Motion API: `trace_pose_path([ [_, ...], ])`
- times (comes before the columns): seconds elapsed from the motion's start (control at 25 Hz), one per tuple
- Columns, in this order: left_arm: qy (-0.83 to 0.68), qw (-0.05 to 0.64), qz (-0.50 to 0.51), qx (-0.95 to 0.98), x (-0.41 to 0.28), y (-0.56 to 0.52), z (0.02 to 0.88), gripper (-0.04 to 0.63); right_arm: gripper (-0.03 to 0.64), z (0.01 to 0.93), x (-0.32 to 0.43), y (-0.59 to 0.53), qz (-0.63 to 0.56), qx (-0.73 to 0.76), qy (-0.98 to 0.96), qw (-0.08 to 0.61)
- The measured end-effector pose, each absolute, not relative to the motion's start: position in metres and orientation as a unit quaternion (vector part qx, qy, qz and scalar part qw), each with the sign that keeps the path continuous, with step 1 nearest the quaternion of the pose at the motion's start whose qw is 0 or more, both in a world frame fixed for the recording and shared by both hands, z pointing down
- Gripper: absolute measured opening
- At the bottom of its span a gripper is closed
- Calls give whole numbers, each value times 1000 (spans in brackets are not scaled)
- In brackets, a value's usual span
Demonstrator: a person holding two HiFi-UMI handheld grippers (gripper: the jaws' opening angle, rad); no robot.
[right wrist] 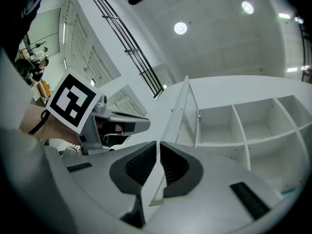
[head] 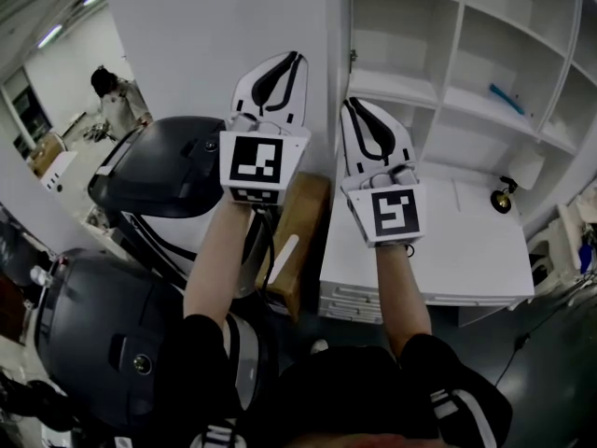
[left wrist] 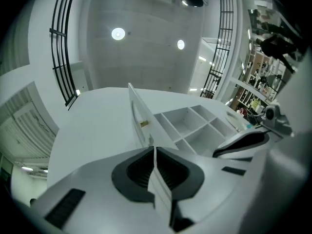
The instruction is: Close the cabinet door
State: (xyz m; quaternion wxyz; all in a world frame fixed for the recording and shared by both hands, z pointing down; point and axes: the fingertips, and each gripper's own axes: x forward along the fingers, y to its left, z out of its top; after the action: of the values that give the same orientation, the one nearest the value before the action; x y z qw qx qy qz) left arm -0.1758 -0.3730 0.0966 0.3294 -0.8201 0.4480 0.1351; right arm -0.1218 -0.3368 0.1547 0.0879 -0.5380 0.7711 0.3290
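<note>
The white cabinet door (head: 210,26) stands open, swung out to the left of the open shelves (head: 485,54). In the left gripper view the door (left wrist: 138,118) shows edge-on with a small brass fitting (left wrist: 144,124) on it, beside the shelf compartments (left wrist: 192,123). My left gripper (head: 289,57) is raised in front of the door's face, shut and empty, its tip (left wrist: 154,149) short of the door. My right gripper (head: 353,104) is raised beside the door's edge, also shut with nothing held. From the right gripper (right wrist: 158,143) the door (right wrist: 183,108) and shelves (right wrist: 243,123) lie just ahead.
A white counter (head: 466,250) with drawers (head: 359,301) sits under the shelves; a small dark and brass object (head: 504,199) stands on it. A blue item (head: 506,98) lies on a shelf. A cardboard box (head: 300,227) and dark domed machines (head: 163,166) are at left. A person (head: 114,96) stands far off.
</note>
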Motion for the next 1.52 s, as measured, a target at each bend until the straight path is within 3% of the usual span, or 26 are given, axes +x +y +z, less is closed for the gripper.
trace_pose_path([
  [0.2,443,347,125,-817,-178,-391,84,12,84,144,-129,-344,337,-535,769,97],
  [0.36,430,389,105,-808,-174,-401,76,20,95,137,-131,-348,347,-537,762,102],
  [0.44,428,406,92,-802,-173,-406,72,66,100,134,-133,-351,348,-538,761,103],
  [0.8,399,442,82,-799,-167,-421,41,89,133,122,-135,-366,360,-552,744,109],
  [0.92,391,467,77,-789,-161,-423,30,130,144,123,-132,-370,361,-555,742,108],
  [1.24,368,539,82,-753,-151,-418,-3,149,155,118,-128,-375,366,-558,736,114],
  [1.52,333,563,71,-753,-142,-418,-12,150,156,117,-131,-378,372,-559,733,110],
])
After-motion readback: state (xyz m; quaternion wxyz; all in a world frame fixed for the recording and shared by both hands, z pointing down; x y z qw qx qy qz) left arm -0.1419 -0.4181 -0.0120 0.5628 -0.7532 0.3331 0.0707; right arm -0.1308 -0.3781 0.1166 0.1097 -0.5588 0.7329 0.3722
